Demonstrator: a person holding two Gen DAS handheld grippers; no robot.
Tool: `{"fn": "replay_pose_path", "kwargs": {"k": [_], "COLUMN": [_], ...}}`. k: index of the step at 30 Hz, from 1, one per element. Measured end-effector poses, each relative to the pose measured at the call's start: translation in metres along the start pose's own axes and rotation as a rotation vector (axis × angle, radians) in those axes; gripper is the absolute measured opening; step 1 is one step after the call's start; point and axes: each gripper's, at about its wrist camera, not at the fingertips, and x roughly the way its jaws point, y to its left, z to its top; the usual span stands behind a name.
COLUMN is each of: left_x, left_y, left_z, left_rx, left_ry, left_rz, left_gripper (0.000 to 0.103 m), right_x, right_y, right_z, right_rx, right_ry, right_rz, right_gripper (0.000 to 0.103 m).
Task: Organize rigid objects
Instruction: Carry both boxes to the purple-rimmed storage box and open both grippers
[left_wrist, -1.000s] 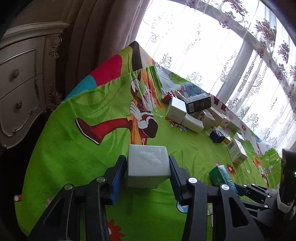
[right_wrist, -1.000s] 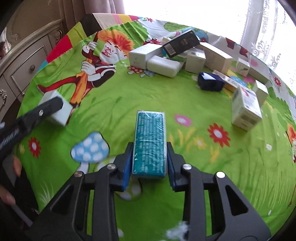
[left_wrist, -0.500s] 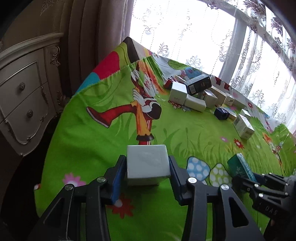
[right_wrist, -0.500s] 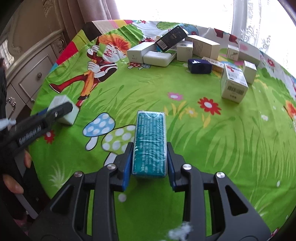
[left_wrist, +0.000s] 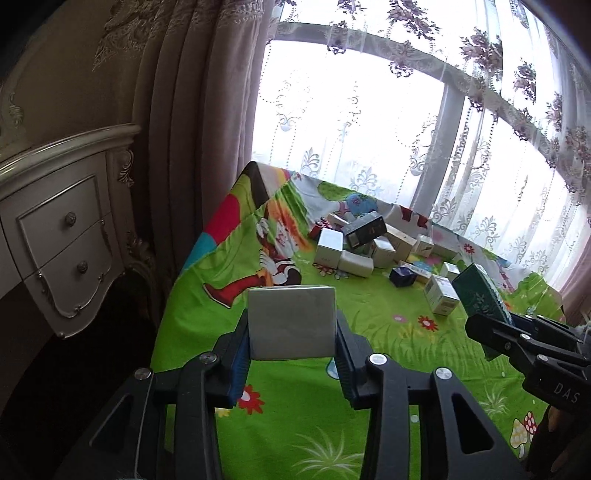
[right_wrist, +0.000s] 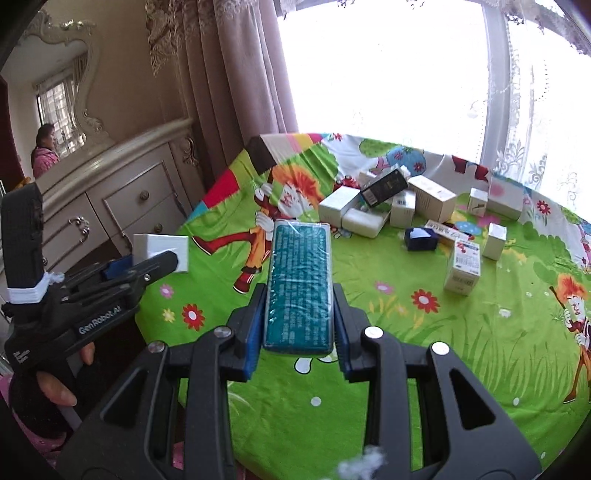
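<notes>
**Two boxes in hand, most of the pile untouched**

From my seat, the round table under its bright green cartoon-print cloth (right_wrist: 424, 354) carries nearly all the work left. At its far side by the window sits a loose cluster of small white cardboard boxes (right_wrist: 402, 206), with a black rectangular box (right_wrist: 384, 188) leaning on top of them. A few strays lie apart on the right: a small dark navy box (right_wrist: 421, 239) and a white box with red and blue print (right_wrist: 463, 271). I see no tidy row or stack anywhere, so I judge the sorting barely begun.

My right gripper (right_wrist: 299, 314) is clamped as tight as it goes on a long teal shrink-wrapped box (right_wrist: 299, 288), lifted clear of the cloth. My left gripper (left_wrist: 291, 328) has a plain white cube-shaped box (left_wrist: 291, 321) pressed between its pads, also raised, at the near left edge of the table. Both need a destination, which I cannot yet make out.
</notes>
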Motion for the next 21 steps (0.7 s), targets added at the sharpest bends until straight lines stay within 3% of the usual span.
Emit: {"fn": "replay_pose_path", "kwargs": {"k": [6,13,15,21], "left_x": [-0.02,-0.103,-0.118,-0.124], "left_y": [-0.02,-0.072,-0.089,-0.148], "left_z": [0.01,0.051,0.054,0.04], "left_rx": [0.017,0.185,0.236,0.373], "left_ry": [-0.04,-0.323,-0.368,-0.36], "left_rz": [-0.068,-0.064,-0.082,-0.225], "left_gripper": [0.041,0.041,0.041,0.041], "right_x": [-0.032,-0.111,-0.129,-0.166], "right_y": [-0.006,-0.01,-0.013,-0.036], "right_z": [-0.001,0.015,0.016,-0.005], "right_rx": [0.005,-0.022,-0.021,-0.014], "right_ry": [-0.056,-0.281,-0.322,-0.34], "right_rz": [-0.016,-0.03,-0.05,-0.165], "right_gripper": [0.037,0.037,0.037,0.037]}}
